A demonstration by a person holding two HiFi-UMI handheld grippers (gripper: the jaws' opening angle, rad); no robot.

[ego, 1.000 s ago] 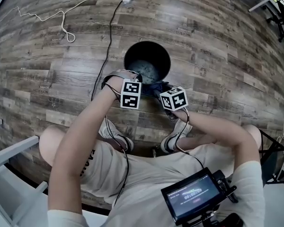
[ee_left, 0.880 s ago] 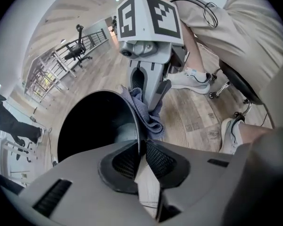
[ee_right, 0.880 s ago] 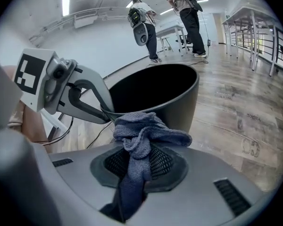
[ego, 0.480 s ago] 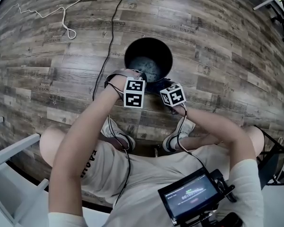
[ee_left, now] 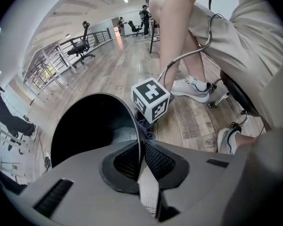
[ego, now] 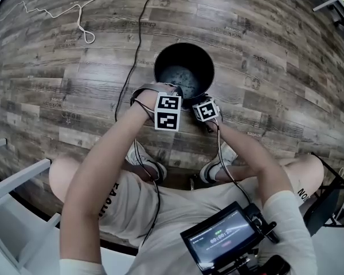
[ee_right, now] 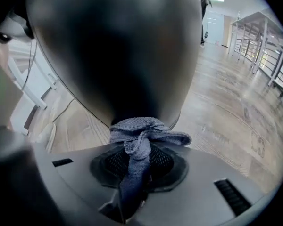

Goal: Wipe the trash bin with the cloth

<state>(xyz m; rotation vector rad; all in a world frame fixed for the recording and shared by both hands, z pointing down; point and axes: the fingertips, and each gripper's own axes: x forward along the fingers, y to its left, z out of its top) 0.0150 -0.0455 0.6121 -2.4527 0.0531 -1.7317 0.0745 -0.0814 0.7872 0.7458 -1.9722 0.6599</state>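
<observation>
Right claw [ee_right: 134, 166] pinches the bunched blue cloth [ee_right: 144, 132] right at the trash bin's [ee_right: 122, 51] near outer wall. Left claw [ee_left: 140, 161], jaws having just been closing, clamps the near rim. Wiping seems about to begin: next, rub the cloth along the wall while the left steadies.

A beige T-shirt [ego: 178, 211] and white sneakers [ee_left: 193, 88] are worn; left gripper [ee_left: 141, 142] and right gripper [ee_right: 137, 149] are moulded grey.

Left tool [ee_left: 141, 149] just closing on trash bin [ego: 167, 62] rim, right tool [ee_right: 139, 165] tight on cloth [ee_right: 146, 131], both steeply down.
</observation>
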